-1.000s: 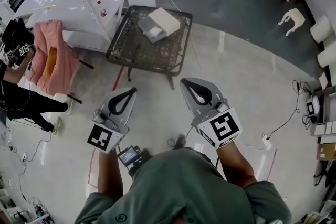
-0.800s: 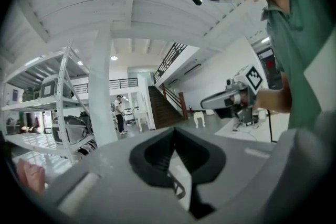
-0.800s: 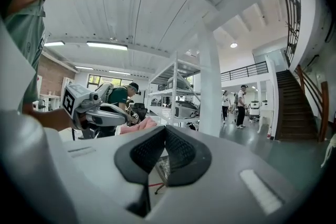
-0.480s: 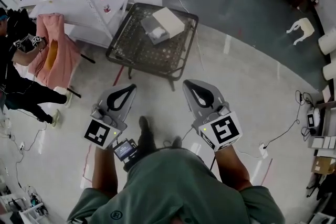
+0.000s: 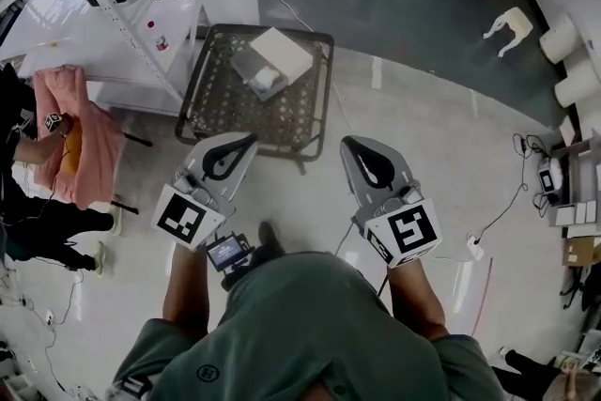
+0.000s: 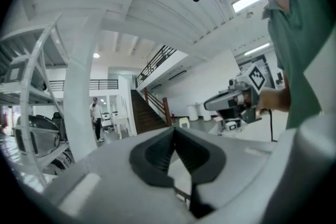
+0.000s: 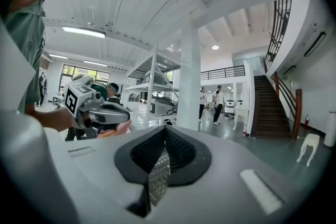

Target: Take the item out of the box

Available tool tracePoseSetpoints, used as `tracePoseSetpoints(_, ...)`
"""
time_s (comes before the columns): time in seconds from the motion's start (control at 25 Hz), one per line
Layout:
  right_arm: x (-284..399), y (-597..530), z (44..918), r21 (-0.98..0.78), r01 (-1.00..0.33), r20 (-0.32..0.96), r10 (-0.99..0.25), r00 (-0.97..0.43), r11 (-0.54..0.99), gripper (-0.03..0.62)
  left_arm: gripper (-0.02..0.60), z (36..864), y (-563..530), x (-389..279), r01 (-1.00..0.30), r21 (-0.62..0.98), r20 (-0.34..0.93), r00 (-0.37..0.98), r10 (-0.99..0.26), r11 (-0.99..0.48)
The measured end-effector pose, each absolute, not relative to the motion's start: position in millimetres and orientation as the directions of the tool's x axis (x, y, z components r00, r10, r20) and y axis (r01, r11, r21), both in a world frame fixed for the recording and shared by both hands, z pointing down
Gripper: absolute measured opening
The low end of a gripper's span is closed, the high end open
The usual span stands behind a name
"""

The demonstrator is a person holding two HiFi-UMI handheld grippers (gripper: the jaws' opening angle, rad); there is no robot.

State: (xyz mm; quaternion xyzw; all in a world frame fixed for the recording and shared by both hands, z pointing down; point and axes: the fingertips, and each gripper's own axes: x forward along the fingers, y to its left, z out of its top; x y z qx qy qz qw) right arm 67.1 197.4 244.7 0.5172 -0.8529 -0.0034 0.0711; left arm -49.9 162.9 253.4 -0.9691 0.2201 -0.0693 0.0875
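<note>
- The box (image 5: pixel 255 70) is sitting open on the dark mesh counter (image 5: pixel 230 113), toward the far right corner in the head view.
- A white panel (image 5: pixel 282 52) (a lid, it seems) is lying just beside the box on its far right side.
- Box and panel together are stretching along a line from near left to far right, diagonal to the counter's edges.
- A small white item (image 5: pixel 268 79) is lying inside the grey box. It is showing too small to tell which way it is pointing or where its long axis is running.
- The left tongs (image 5: pixel 250 141) are hanging over the counter's near rim in the head view. They are pointing toward the box, and their tips are pressing together on nothing.
- The right tongs (image 5: pixel 347 143) are hanging just off the counter's near right corner, apart from the box, with tips likewise meeting and nothing between them.
- The person is holding both tongs side by side, roughly level.
</note>
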Motion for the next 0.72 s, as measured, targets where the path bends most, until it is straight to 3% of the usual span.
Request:
tracePoseSetpoints(0.36, 25, 138, 239, 0.109, -0.92, 0.132, -0.923, -0.363, 0.377, 0.006, 0.003, 252, 91, -86, -0.339, -0.182, 0.065, 0.932, -0.356, -0.923)
tracePoseSetpoints(0.72, 11, 89, 250, 0.112, -0.908, 0.182, -0.907, -0.38, 0.403, 0.006, 0.002, 268, 42, -97, -0.352, -0.138, 0.069, 0.929, -0.363, -0.926)
